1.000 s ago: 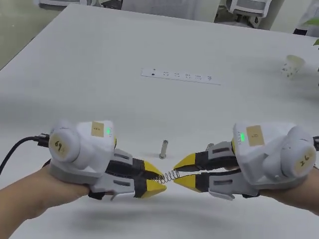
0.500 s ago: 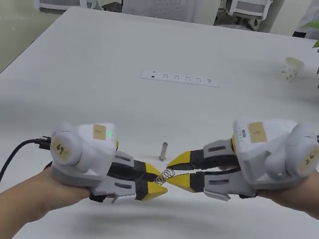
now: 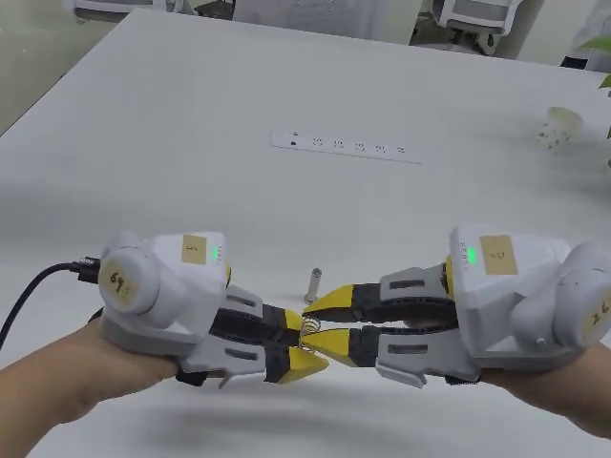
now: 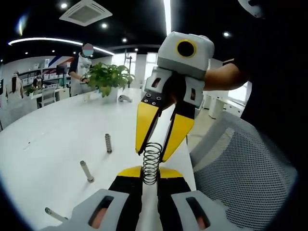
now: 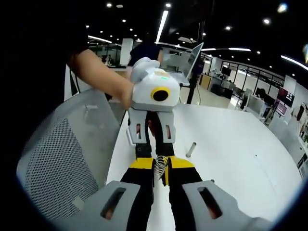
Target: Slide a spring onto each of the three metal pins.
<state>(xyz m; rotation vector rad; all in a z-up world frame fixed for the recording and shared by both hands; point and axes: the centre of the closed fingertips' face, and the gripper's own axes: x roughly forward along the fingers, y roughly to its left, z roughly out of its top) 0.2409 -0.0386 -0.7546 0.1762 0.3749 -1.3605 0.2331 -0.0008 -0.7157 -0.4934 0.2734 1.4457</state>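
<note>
White workbench, lower centre of the head view: left gripper (image 3: 304,342), hand-marked "69", and right gripper (image 3: 315,324) meet tip to tip, both clamping one spring (image 3: 309,327); a pin (image 3: 315,279) stands just above.

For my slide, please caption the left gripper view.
Left tool holds a spring; right tool straddles its far end.

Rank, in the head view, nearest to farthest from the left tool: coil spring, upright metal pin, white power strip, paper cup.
1. Steel coil spring, in its grip.
2. Upright metal pin, just beyond.
3. White power strip, mid-table.
4. White paper cup, far right.
</note>
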